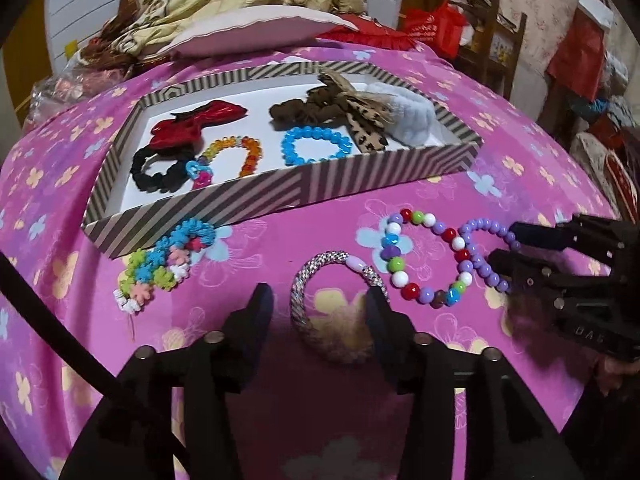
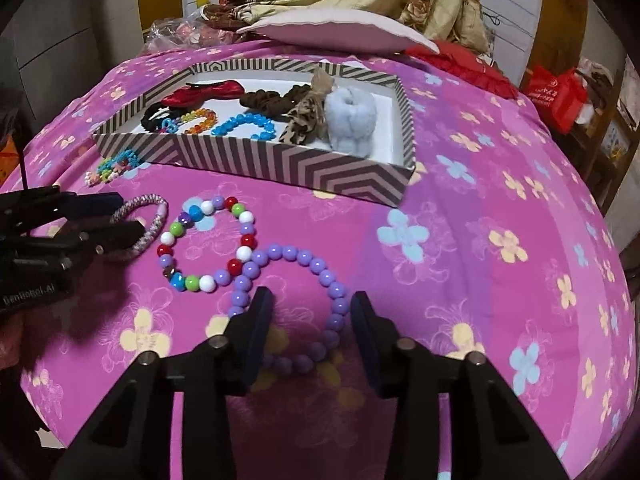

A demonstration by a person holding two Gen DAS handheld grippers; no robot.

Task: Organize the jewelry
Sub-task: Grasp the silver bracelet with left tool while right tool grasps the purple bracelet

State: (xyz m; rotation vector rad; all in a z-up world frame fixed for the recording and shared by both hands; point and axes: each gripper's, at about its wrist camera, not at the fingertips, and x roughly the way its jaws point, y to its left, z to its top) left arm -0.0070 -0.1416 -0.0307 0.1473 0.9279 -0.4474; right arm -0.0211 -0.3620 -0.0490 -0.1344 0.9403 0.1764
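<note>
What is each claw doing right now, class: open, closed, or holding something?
Left claw: open, straddling the silver beaded bangle, not gripping it.
Right claw: open, straddling the purple bead bracelet, not gripping it.

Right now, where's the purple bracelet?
The purple bracelet lies on the bedspread between the open right gripper's fingers, touching the multicolour bracelet to its left, outside the striped box.

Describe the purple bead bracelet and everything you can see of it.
The purple bead bracelet is a ring of glossy, round, lilac beads that look like plastic, lying flat on the pink flowered bedspread outside the striped box. Its far-left beads meet the multicoloured bead bracelet. The open right claw straddles its near part, one finger inside the ring, one outside.
</note>
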